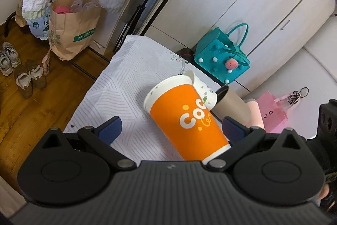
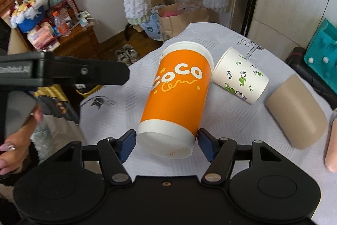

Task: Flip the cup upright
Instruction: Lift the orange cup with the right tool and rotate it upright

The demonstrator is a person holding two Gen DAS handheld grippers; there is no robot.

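An orange paper cup with white "CoCo" lettering lies on its side on the white patterned tablecloth, its base toward my right gripper. My right gripper has its blue pads on both sides of the cup's white base, touching or nearly so. In the left wrist view the same orange cup lies between the jaws of my left gripper, which is wide open, its right pad close to the cup's base. The left gripper's body also shows at the left of the right wrist view.
A white cup with green leaf print lies on its side against the orange cup's rim. A beige cup lies further right. A teal bag, pink bag, paper bags and shoes surround the table.
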